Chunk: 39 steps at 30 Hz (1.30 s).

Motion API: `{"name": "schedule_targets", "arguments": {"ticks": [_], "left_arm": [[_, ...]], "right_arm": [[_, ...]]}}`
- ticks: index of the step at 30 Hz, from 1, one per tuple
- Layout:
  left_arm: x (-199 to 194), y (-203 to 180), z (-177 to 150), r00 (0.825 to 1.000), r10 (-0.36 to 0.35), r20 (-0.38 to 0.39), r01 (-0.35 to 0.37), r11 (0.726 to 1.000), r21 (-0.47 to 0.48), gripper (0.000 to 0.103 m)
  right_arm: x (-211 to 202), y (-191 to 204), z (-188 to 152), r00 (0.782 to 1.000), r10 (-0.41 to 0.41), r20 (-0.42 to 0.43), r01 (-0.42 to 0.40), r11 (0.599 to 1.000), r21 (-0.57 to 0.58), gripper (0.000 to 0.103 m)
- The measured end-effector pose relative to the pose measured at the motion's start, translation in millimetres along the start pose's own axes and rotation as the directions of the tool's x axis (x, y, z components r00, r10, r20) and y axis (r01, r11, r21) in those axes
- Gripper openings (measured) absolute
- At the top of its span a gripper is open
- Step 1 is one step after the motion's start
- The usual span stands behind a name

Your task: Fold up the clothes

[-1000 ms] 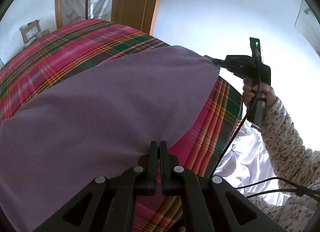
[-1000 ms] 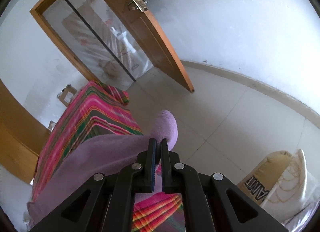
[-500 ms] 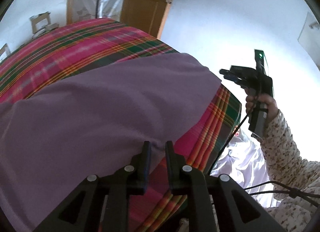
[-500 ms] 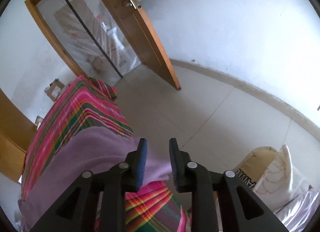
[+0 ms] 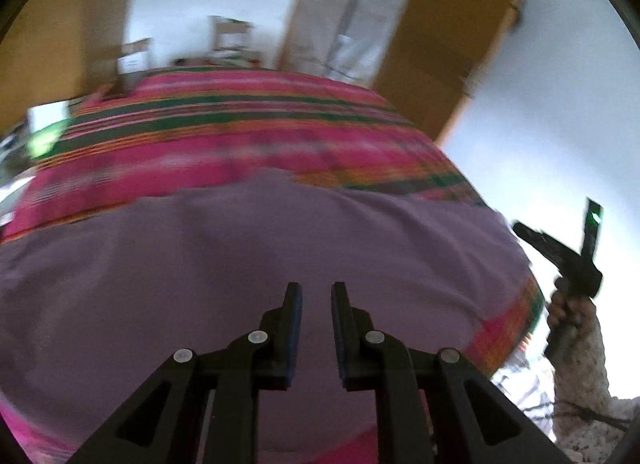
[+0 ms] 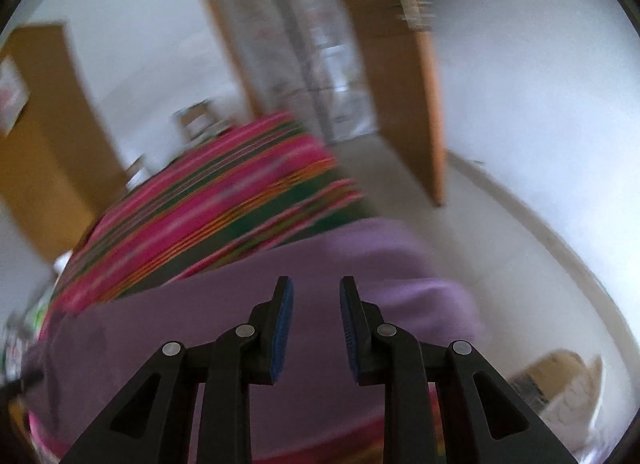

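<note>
Nearest, the left gripper [image 5: 316, 296] and right gripper [image 6: 316, 292] each hover with jaws narrowly parted and nothing between them. Below both lies the purple garment [image 5: 260, 264], spread flat on the plaid-covered bed [image 5: 240, 132] (both views are motion-blurred). Farther off stands a wooden door [image 6: 396, 76].

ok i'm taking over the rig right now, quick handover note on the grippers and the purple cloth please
Left gripper: open, nothing between the pads, above the purple cloth.
Right gripper: open and empty, over the cloth's edge nearest the floor.
The cloth lies spread on the plaid bedcover, one corner hanging over the bed's edge in the right view.
Done: the cloth is laid down and let go. How many folds it has cannot be told.
Left: pick a new edge and fold again until it is compact.
</note>
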State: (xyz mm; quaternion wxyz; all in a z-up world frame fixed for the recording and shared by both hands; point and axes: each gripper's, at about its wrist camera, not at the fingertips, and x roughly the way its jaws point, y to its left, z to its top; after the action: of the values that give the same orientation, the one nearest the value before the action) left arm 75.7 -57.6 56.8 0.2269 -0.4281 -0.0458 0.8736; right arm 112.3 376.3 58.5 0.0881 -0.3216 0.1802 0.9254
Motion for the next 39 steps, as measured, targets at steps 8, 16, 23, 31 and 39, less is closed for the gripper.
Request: {"name": "schedule_targets", "arguments": {"ticks": [8, 16, 23, 31, 39], "left_arm": [[-16.9, 81.6, 8.6, 0.993, 0.118, 0.029, -0.110, 0.976, -0.189, 0.015], [-12.1, 145.4, 0.8, 0.973, 0.226, -0.043, -0.227, 0.915, -0.333, 0.015], [-18.7, 176.9, -4.6, 0.950, 0.304, -0.077, -0.310, 0.877, -0.367, 0.006], [-32.9, 194.9, -9.2, 0.955, 0.276, -0.107, -0.295, 0.869, -0.397, 0.002], [-56.8, 189.1, 26.9, 0.932, 0.337, -0.134, -0.362, 0.867, -0.343, 0.004]], "right_arm": [[35.6, 97.4, 3.8, 0.973, 0.189, -0.131, -0.212, 0.958, -0.194, 0.025], [64.3, 204.0, -10.5, 0.910, 0.309, -0.278, -0.402, 0.822, -0.403, 0.026], [90.5, 255.0, -24.5, 0.871, 0.297, -0.391, -0.464, 0.760, -0.456, 0.026], [106.7, 280.8, -27.8, 0.862, 0.244, -0.445, -0.461, 0.744, -0.484, 0.028], [78.7, 308.3, 20.8, 0.868, 0.306, -0.391, -0.488, 0.667, -0.563, 0.028]]}}
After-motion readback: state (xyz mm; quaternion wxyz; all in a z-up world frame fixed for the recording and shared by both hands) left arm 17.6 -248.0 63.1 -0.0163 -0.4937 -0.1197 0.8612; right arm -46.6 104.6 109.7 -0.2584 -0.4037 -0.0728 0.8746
